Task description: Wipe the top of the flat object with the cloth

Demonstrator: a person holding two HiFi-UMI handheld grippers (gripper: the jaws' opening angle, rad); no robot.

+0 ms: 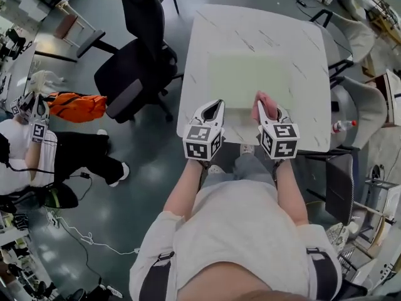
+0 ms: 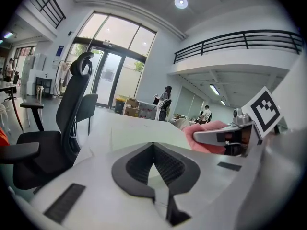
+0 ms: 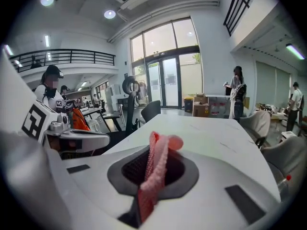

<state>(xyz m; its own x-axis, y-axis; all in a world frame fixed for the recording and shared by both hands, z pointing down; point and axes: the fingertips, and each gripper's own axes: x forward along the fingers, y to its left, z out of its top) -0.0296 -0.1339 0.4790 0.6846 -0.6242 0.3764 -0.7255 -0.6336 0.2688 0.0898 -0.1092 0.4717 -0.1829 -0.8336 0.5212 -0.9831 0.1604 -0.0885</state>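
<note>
- Head view: a pale green board lies mid-desk; the left tool and right tool are at the board's near edge, with the pink cloth at that edge
- Left gripper view: left tool pressed together, empty, just short of the board
- Right gripper view: right tool pinches the cloth, which stands upright

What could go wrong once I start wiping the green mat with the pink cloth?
1. The pink cloth is pinched into a narrow bunch in the right gripper, with little showing past the tips. The hard jaws may scrape the green mat instead of wiping it.
2. The left gripper is shut on nothing, so the mat may slide on the smooth table.
</note>
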